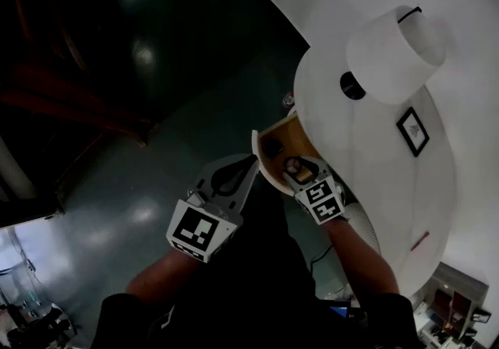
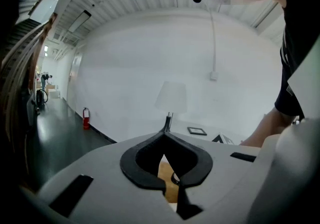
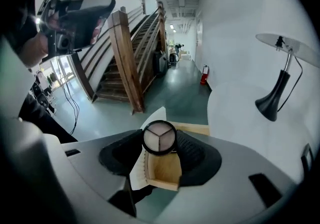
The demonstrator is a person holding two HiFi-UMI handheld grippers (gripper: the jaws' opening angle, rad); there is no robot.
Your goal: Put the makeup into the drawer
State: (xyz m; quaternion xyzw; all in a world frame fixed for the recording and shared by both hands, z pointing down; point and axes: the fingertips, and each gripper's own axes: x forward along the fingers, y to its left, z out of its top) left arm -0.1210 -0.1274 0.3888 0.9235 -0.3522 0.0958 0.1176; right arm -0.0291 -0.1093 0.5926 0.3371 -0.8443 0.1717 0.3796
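A round makeup compact [image 3: 159,138] with a three-part pan sits between the pads of my right gripper [image 3: 160,143], which is shut on it. The compact hangs just above the open wooden drawer [image 3: 162,170]. In the head view the right gripper [image 1: 295,168] is over the drawer [image 1: 290,135], which juts out from the white round table [image 1: 374,176]. A dark round item [image 1: 273,146] lies inside the drawer. My left gripper [image 1: 251,160] is close to the drawer's white front, shut with nothing in it; its tips meet in the left gripper view [image 2: 166,132].
A lamp with a white shade [image 1: 394,51] and a small framed picture [image 1: 412,131] stand on the table. A red stick-like thing [image 1: 419,241] lies near its edge. A wooden staircase [image 3: 130,53] and a fire extinguisher [image 3: 203,74] are across the dark floor.
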